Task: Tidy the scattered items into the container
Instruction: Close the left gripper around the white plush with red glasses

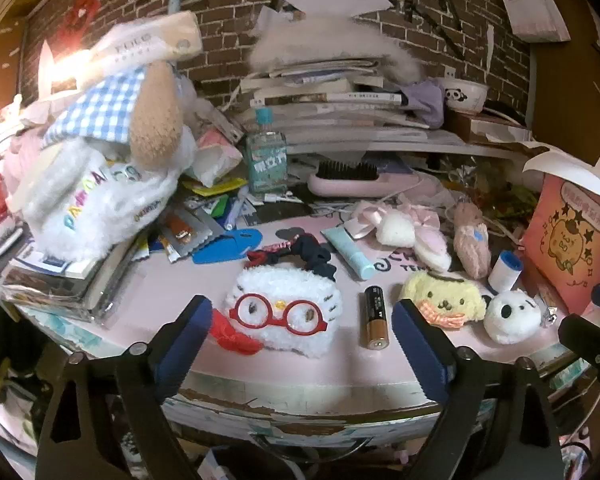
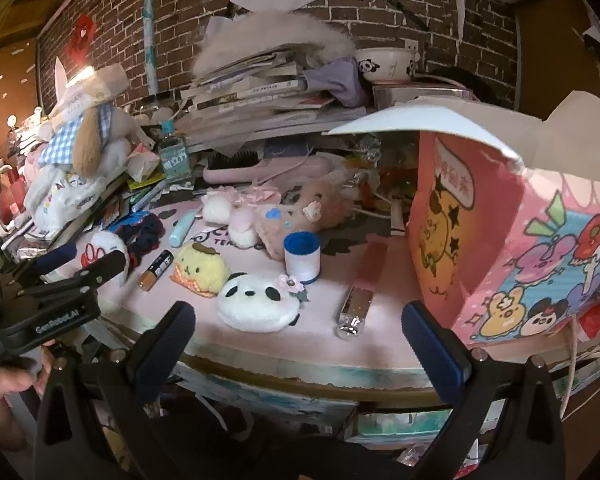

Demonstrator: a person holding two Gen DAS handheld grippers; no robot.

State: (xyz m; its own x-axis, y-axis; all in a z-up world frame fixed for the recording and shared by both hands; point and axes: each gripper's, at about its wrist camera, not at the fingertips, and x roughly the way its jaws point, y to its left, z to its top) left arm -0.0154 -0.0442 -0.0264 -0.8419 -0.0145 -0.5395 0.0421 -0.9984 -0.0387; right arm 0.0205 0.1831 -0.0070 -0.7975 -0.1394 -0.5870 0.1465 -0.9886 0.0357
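Observation:
My left gripper (image 1: 303, 306) stands open at the table's front edge, its fingers either side of a white plush with red glasses (image 1: 288, 320) without touching it. A battery (image 1: 375, 316) lies just right of the plush, then a yellow dog plush (image 1: 443, 300) and a panda plush (image 1: 509, 316). My right gripper (image 2: 298, 312) is open and holds nothing, near the panda plush (image 2: 256, 304) and a silver-and-pink tube (image 2: 357, 292). The pink cartoon box (image 2: 519, 240) stands open at the right. A white roll with a blue top (image 2: 301, 258) stands behind the panda.
A dog plush in a checked scarf (image 1: 112, 152) sits on books at the left. Stacked books (image 1: 323, 96), a hairbrush (image 1: 355, 180) and a bottle (image 1: 266, 160) crowd the back. A scrunchie (image 1: 311, 256) and a blue tube (image 1: 349, 252) lie mid-table. A hand (image 2: 8, 392) holds the left gripper.

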